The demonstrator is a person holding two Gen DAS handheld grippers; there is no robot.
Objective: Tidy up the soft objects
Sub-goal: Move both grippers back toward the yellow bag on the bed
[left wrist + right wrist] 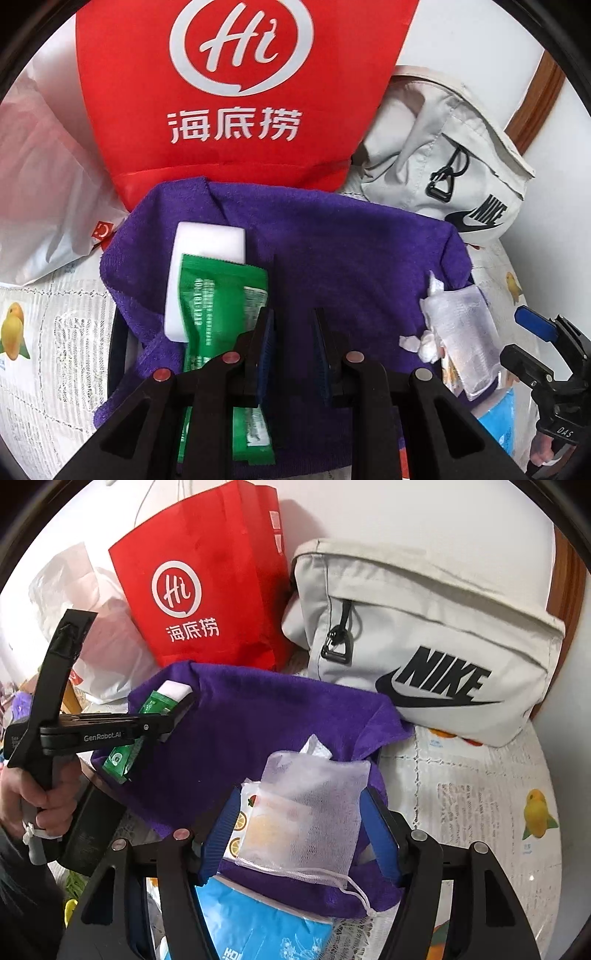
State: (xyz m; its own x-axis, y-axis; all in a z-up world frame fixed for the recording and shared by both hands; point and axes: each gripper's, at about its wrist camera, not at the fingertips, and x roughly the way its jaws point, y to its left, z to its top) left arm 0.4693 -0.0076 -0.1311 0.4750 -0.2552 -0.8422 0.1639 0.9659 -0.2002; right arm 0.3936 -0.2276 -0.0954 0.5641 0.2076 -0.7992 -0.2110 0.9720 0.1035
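Observation:
A purple towel (332, 240) (258, 709) lies spread out in the middle. On its left part rest a white sponge block (210, 240) (177, 688) and a green packet (218, 295) (118, 757). My left gripper (292, 317) (181, 709) hangs over them. Its jaws are a narrow gap apart with only towel showing between, and the green packet runs beside and under the left finger. A white mesh pouch (314, 794) (461, 332) with a fruit-print sachet inside lies flat on the towel's right part. My right gripper (303, 794) is open around it, a blue pad on each side.
A red paper bag (207, 602), a grey Nike bag (424, 635) and a white plastic bag (44, 184) stand behind the towel against the wall. A blue packet (258, 923) lies under the towel's near edge. The fruit-print tablecloth (480, 794) stretches to the right.

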